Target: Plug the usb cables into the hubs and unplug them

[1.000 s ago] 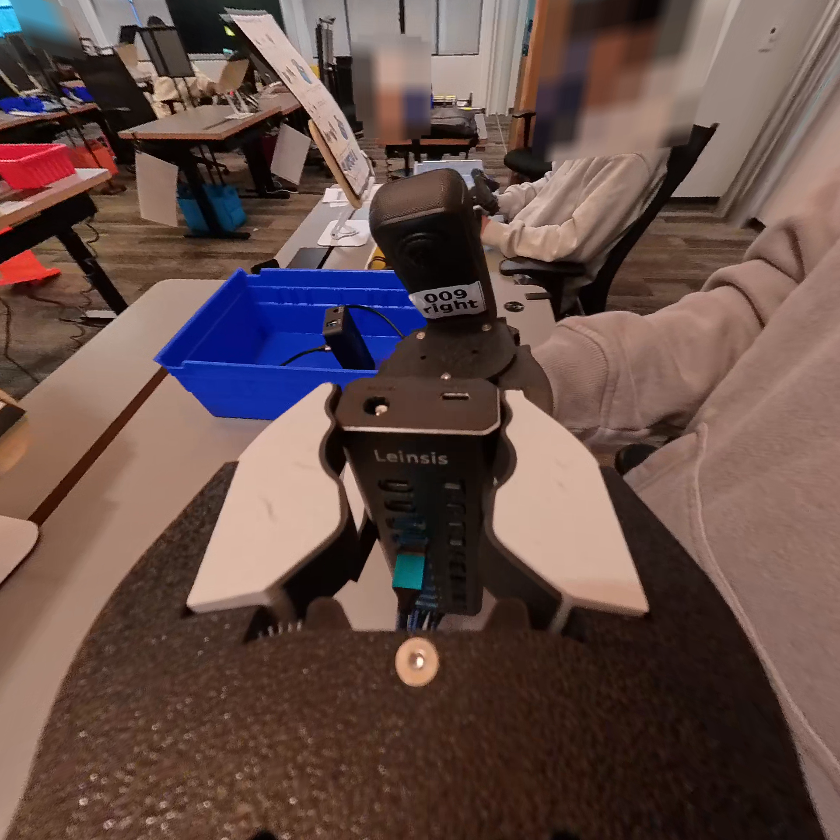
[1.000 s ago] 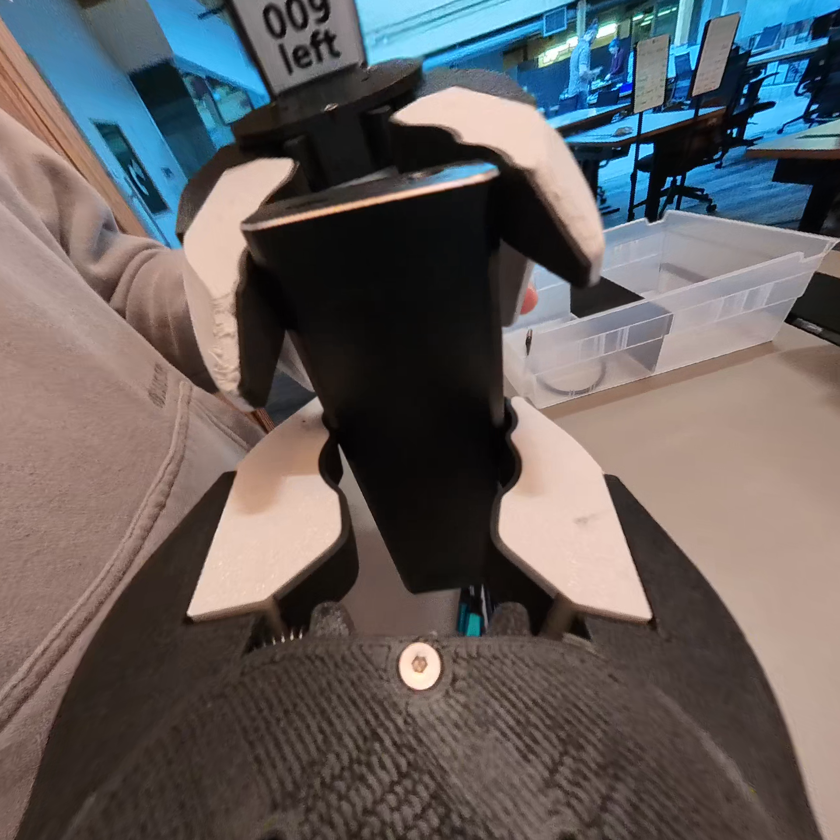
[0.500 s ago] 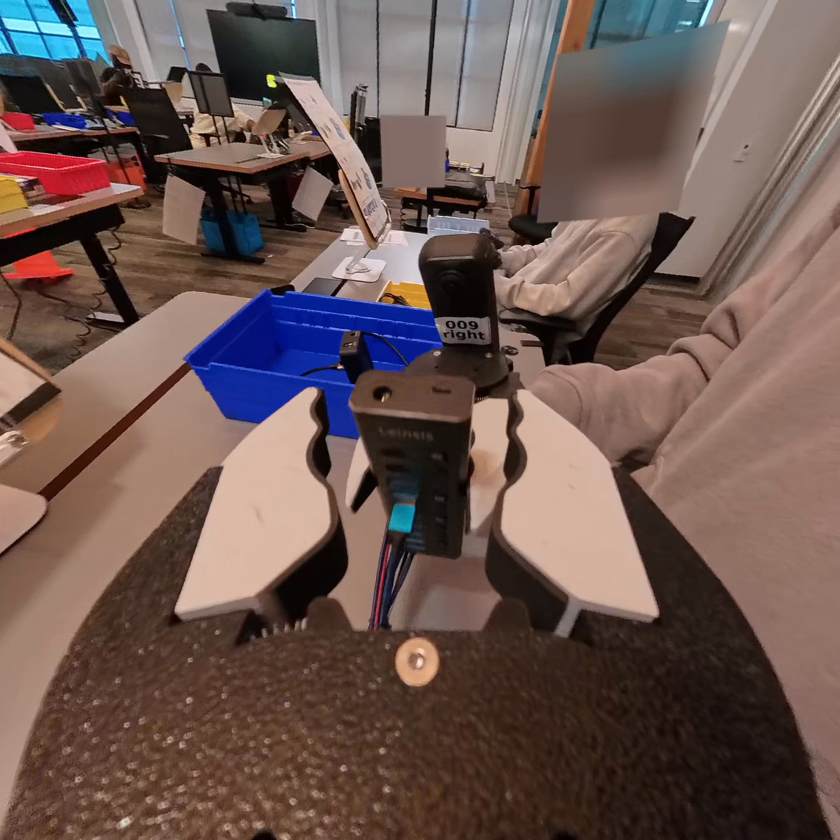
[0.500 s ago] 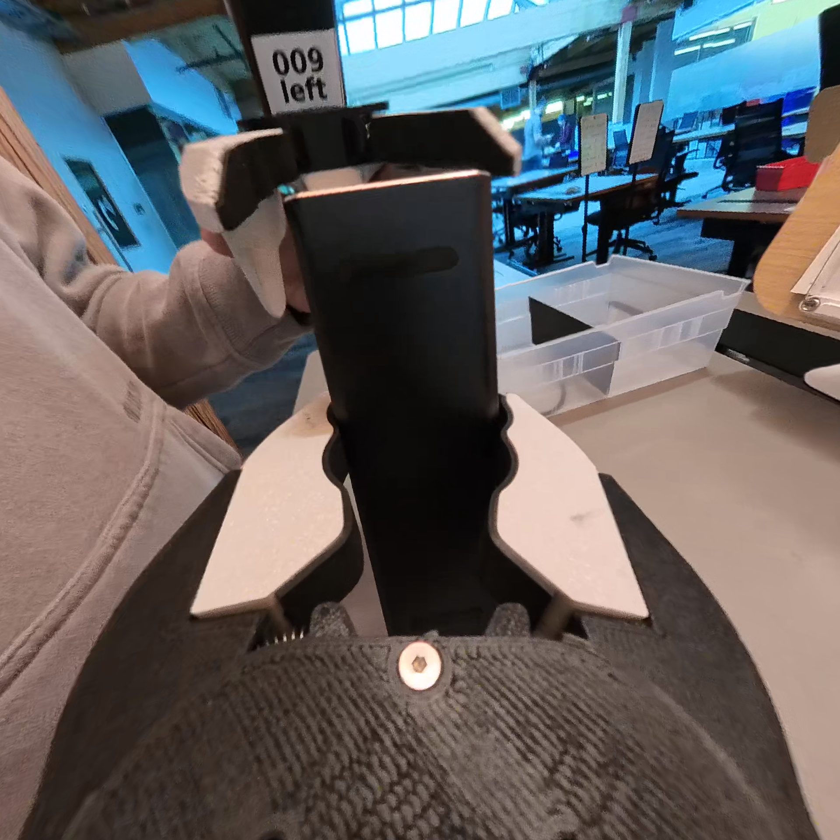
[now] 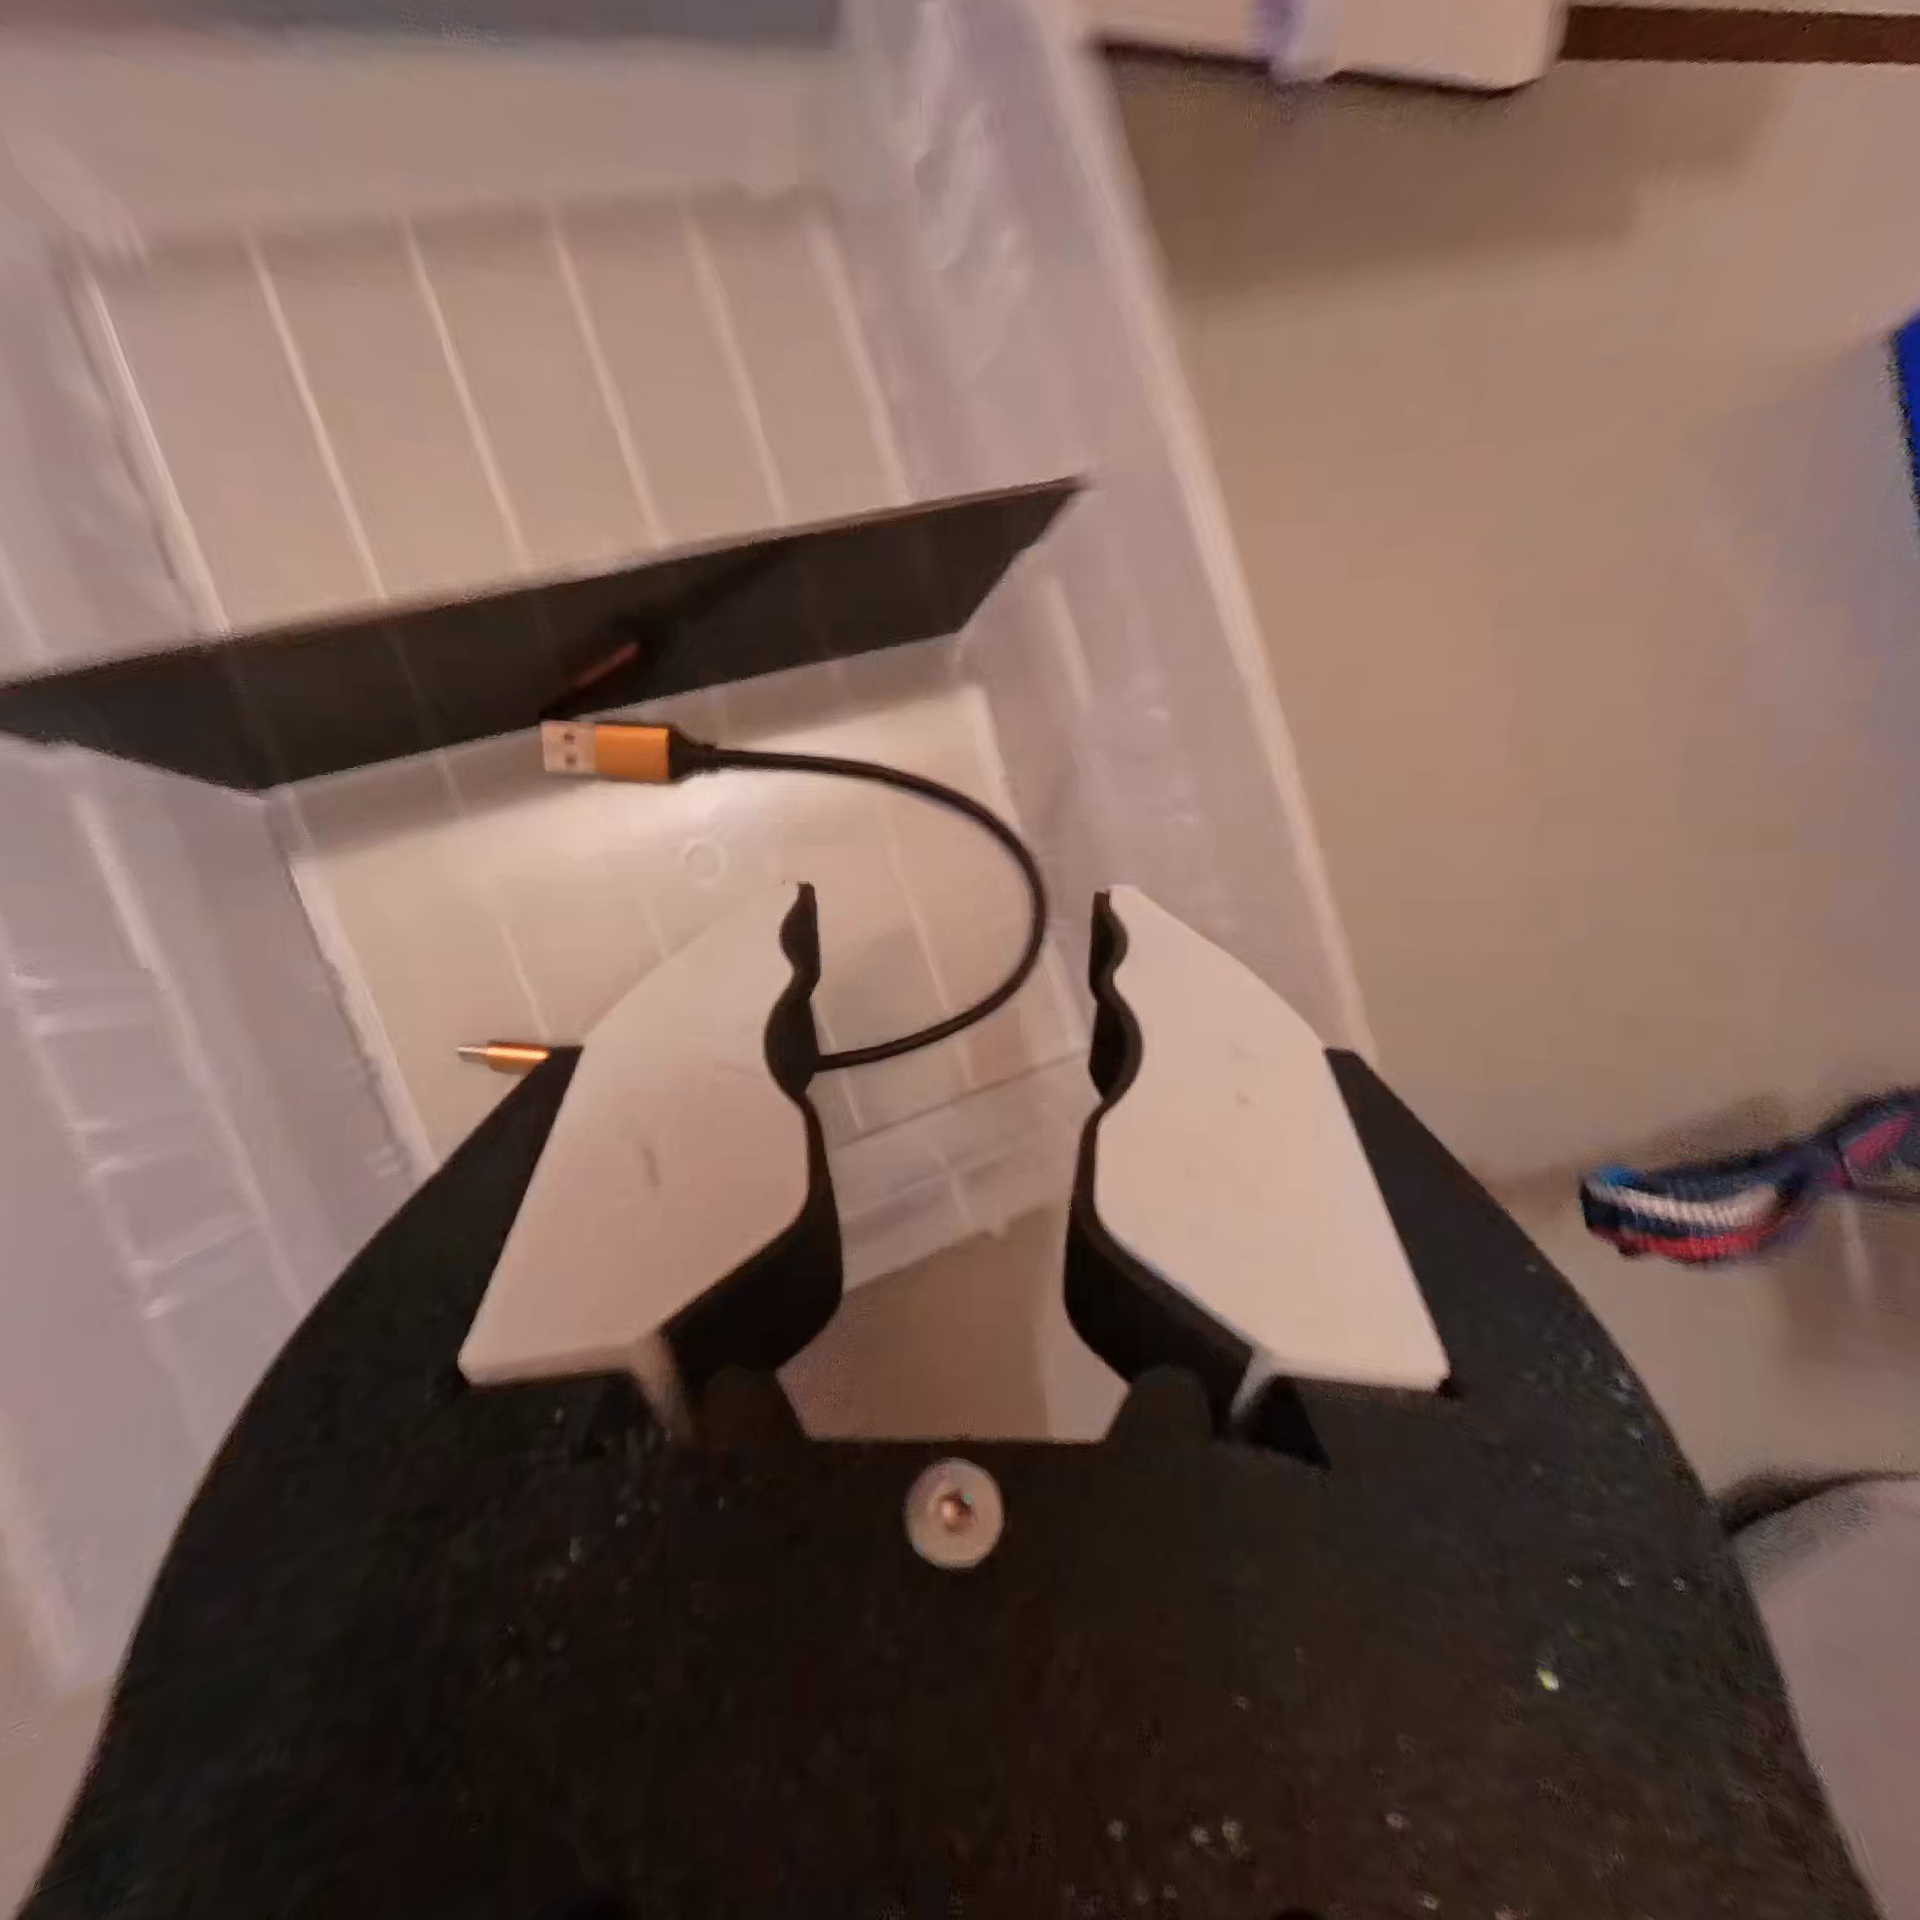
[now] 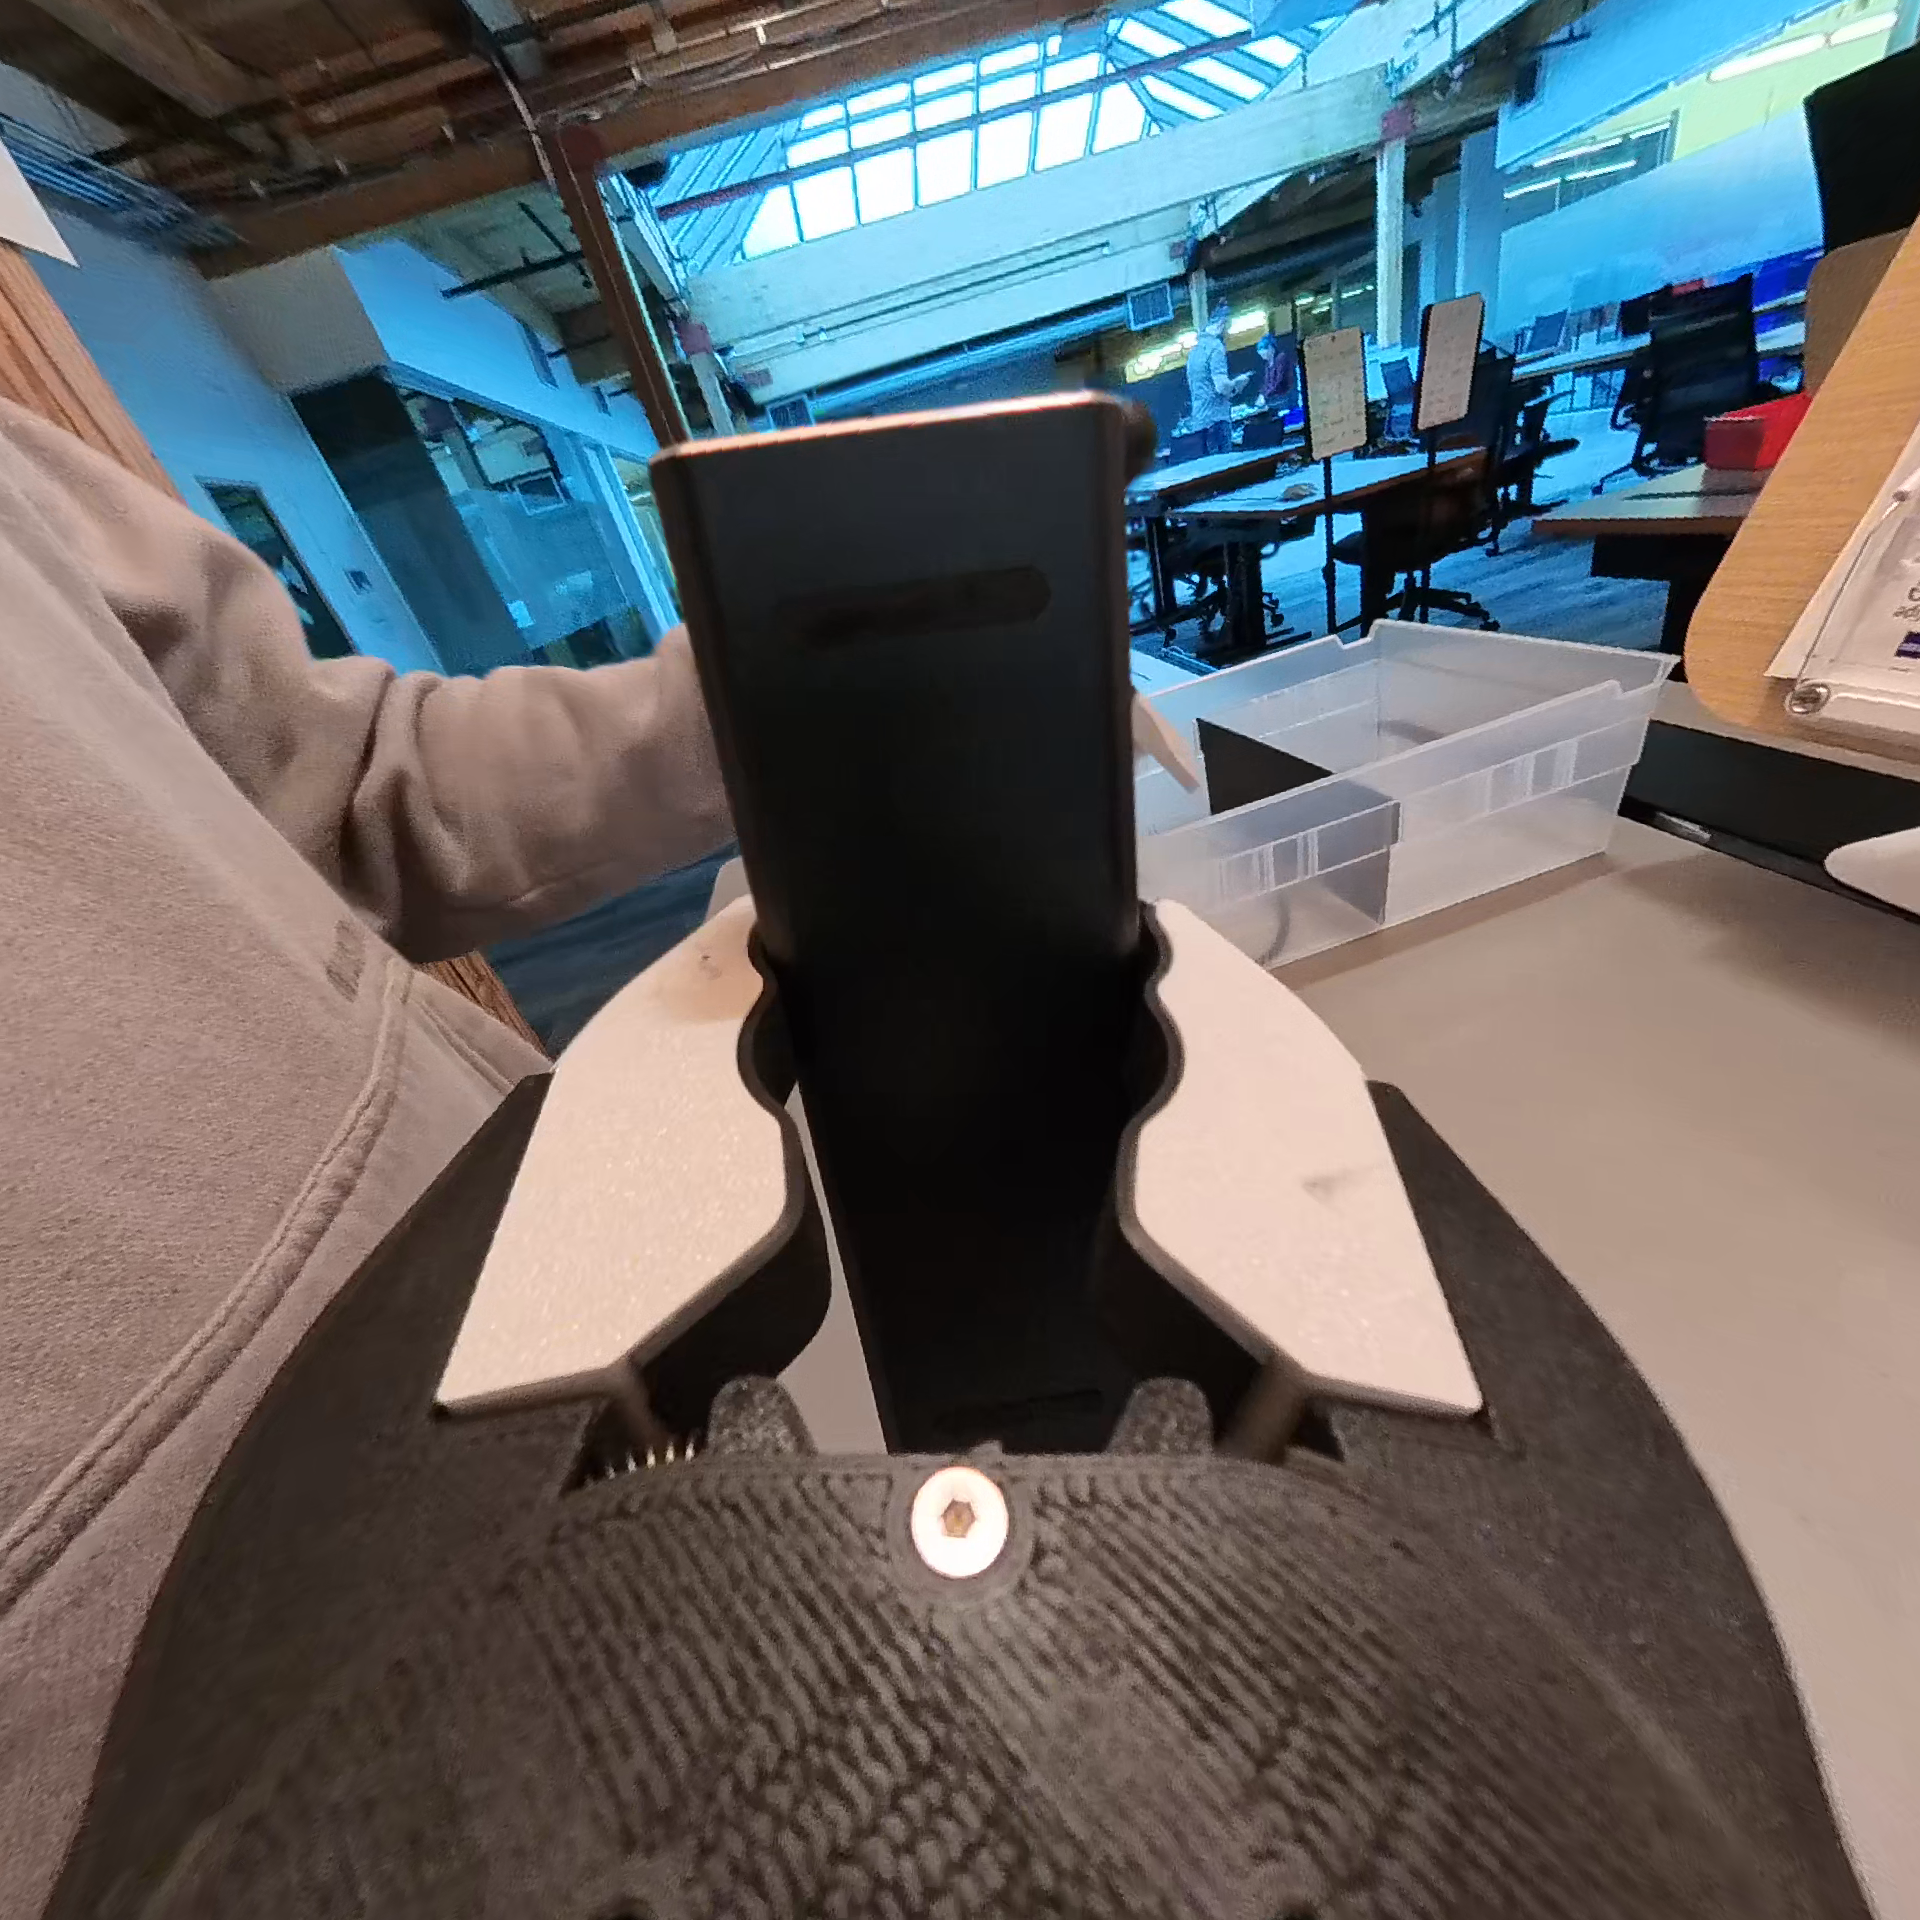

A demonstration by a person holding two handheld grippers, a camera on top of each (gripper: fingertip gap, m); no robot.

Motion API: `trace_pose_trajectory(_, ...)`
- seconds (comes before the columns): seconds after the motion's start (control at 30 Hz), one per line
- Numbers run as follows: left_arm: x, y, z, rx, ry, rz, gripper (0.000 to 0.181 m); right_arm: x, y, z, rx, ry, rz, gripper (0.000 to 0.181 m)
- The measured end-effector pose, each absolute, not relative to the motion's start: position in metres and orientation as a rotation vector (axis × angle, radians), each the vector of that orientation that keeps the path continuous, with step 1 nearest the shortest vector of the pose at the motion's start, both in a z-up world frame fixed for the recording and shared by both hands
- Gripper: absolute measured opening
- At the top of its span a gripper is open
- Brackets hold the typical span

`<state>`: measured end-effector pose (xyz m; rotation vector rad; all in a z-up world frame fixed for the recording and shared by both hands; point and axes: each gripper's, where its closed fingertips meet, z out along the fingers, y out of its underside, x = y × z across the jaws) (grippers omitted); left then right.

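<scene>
My right gripper (image 6: pixel 956 1039) grips the rigid black slab-shaped USB hub (image 6: pixel 914 831) upright. My left gripper (image 5: pixel 945 997) hangs spread and empty over the short black cable (image 5: pixel 977 894) in the clear plastic bin (image 5: pixel 1091 343). It looks light and floppy, so I'd pinch the stiff orange USB plug (image 5: pixel 613 750).

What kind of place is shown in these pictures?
Probably an open-plan office or workshop: rows of long desks with black office chairs, a skylight roof, and a clear plastic sorting bin on a grey table.
</scene>
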<state>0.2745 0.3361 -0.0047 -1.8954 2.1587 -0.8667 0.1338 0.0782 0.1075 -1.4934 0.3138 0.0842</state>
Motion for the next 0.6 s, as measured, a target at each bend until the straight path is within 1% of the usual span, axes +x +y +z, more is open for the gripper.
trace_pose_trajectory(0.07, 0.285, 0.338, -0.031, -2.064, 2.138, -0.811, 0.053, 0.132, 0.081, 0.106, -1.501, 0.306, 0.099, 0.064)
trace_pose_trajectory(0.23, 0.309, 0.352, -0.077, -2.244, 1.959, -0.616, 0.053, 0.131, 0.081, 0.109, -1.502, 0.300, 0.091, 0.064)
trace_pose_trajectory(0.3, 0.318, 0.362, -0.080, -2.240, 1.872, -0.527, 0.056, 0.129, 0.080, 0.110, -1.500, 0.298, 0.095, 0.064)
trace_pose_trajectory(0.4, 0.323, 0.370, -0.085, -2.102, 1.879, -0.371, 0.050, 0.128, 0.079, 0.109, -1.502, 0.297, 0.099, 0.064)
trace_pose_trajectory(0.47, 0.323, 0.369, -0.085, -2.040, 1.891, -0.340, 0.050, 0.130, 0.078, 0.108, -1.501, 0.304, 0.097, 0.064)
trace_pose_trajectory(0.5, 0.322, 0.368, -0.085, -2.045, 1.899, -0.354, 0.046, 0.130, 0.078, 0.108, -1.498, 0.305, 0.093, 0.064)
trace_pose_trajectory(0.53, 0.319, 0.370, -0.085, -2.038, 1.912, -0.357, 0.036, 0.131, 0.077, 0.108, -1.496, 0.307, 0.088, 0.064)
trace_pose_trajectory(0.57, 0.317, 0.372, -0.085, -2.009, 1.935, -0.350, 0.016, 0.130, 0.076, 0.108, -1.496, 0.307, 0.090, 0.064)
trace_pose_trajectory(0.6, 0.314, 0.373, -0.085, -1.983, 1.961, -0.360, 0.015, 0.130, 0.075, 0.109, -1.496, 0.305, 0.084, 0.064)
